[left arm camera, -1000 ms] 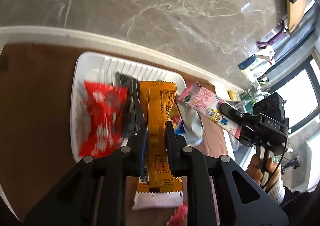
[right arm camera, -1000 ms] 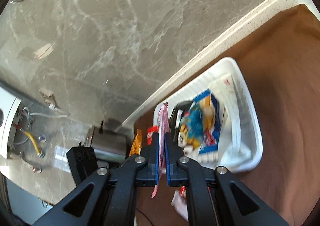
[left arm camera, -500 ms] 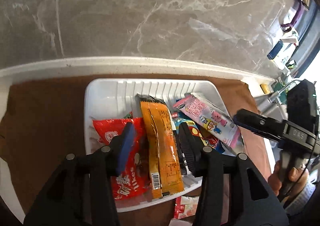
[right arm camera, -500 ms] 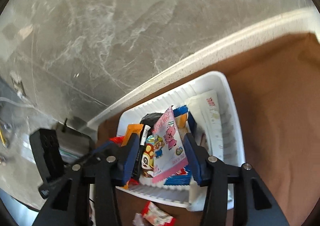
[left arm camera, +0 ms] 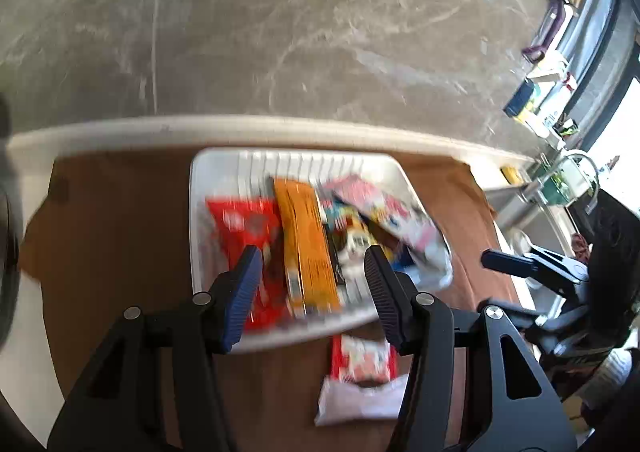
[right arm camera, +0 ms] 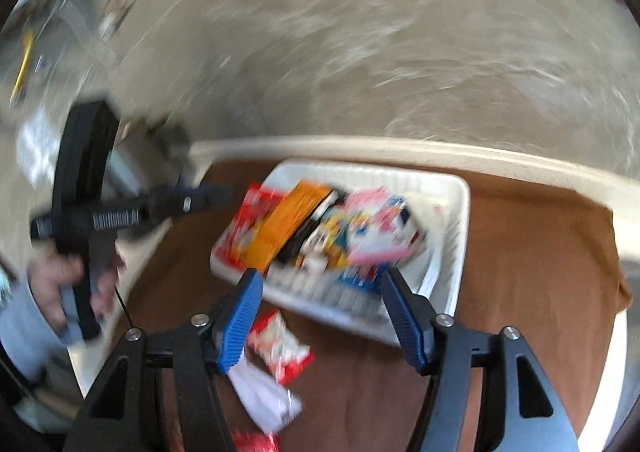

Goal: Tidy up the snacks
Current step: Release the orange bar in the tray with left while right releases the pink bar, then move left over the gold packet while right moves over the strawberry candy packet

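A second ago my left gripper was clamped on the orange packet; now that packet is lying in the white tray, between the red packet and the cartoon-printed ones, and my jaws are opening with nothing pressed between the pads. It is the same on the other side: the pink packet that my right gripper was pinching edge-on is now resting flat on top of the pile in the tray, and those jaws are opening too, empty. So two more snacks are counting as stowed (both drops look clean, though the frames are blurred).

What is remaining, I judge, is the loose stuff on the brown cloth: a red-and-white packet lying just in front of the tray's near rim, with a white wrapper just beside it.

As for pose, both grippers are pointing down and forward over the tray's near edge, the left one hovering level, the right one having rolled back upright from its sideways tilt.
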The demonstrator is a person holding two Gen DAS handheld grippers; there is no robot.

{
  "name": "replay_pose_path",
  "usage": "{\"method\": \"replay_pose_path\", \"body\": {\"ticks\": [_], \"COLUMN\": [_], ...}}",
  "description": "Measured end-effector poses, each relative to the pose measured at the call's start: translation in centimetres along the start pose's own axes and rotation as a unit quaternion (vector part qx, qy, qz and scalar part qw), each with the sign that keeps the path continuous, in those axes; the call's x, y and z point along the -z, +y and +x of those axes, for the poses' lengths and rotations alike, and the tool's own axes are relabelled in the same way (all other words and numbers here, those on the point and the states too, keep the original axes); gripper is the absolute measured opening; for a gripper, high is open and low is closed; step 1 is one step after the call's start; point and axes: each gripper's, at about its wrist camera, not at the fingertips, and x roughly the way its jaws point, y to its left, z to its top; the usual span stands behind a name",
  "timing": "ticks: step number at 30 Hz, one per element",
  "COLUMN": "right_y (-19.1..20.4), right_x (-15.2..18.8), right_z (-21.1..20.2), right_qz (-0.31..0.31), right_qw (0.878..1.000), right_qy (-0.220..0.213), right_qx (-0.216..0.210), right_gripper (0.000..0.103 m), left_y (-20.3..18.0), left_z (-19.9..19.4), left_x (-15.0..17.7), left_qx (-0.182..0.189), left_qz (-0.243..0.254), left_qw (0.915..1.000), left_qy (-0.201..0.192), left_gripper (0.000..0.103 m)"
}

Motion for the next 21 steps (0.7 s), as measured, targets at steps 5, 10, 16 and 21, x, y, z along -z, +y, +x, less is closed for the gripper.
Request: {"method": "replay_pose_path", "body": {"ticks": [5,10,16,21], "right_y": [2.5,3.6,3.6,3.4], "right_x": [2.0,3.3,4.2,4.4], "right_z": [1.5,2.9,3.2,3.8], "right_qz": [-0.051,-0.078,-0.084,-0.100], "right_qw": [0.997,0.994,0.992,0.990], "right_qy": [0.050,0.081,0.093,0.092], "right_qx": [-0.018,-0.013,-0.011,-0.029], "right_gripper": [0.065,0.065,0.065,0.065], "left_y": [-0.1,0.5,-0.3,-2.2], "left_z": [-1.2,-2.1,-3.0,-3.7], "left_x": [4.2,8.5,12.9,15.9], "left_qx": [0.011,0.025,0.045,0.033], "left_qz": [-0.010,-0.038,-0.054,-0.057], "left_qw": [0.9992,0.9962,0.9904,0.9873], "left_qy": [0.036,0.075,0.119,0.145], "left_gripper": [0.051,0.051,0.052,0.052]}}
